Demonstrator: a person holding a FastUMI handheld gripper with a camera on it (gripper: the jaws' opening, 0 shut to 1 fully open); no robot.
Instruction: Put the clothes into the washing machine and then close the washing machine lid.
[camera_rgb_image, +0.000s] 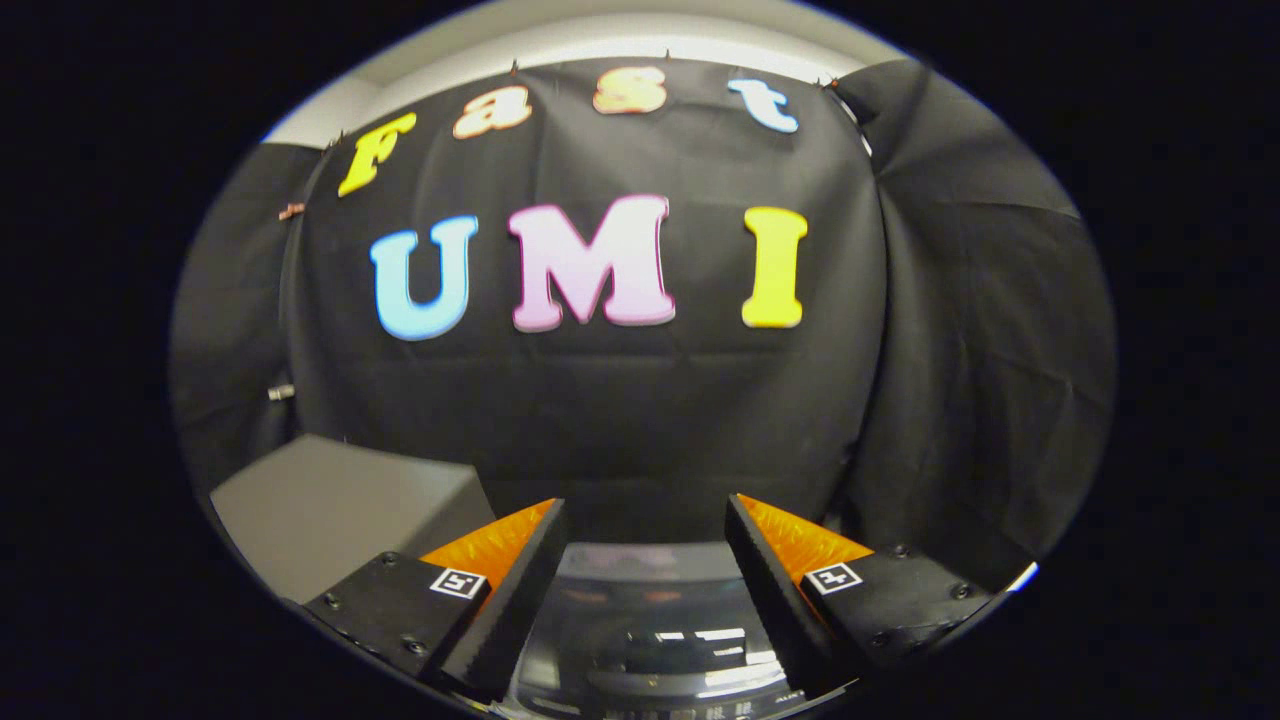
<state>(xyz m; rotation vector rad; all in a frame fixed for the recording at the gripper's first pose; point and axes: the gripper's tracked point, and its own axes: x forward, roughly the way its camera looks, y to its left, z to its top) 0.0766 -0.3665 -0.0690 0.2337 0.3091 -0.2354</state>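
My gripper (645, 515) is open, its two fingers spread wide with nothing between them. Below and between the fingers lies the washing machine (650, 640), seen from above: a dark glossy lid with light reflections on it and a pale grey rim at its far edge. I cannot tell whether that lid is fully shut. No clothes are in sight.
A grey box-like surface (340, 510) stands to the left of the left finger, beside the machine. Black cloth walls close off the booth beyond the fingers and to the right.
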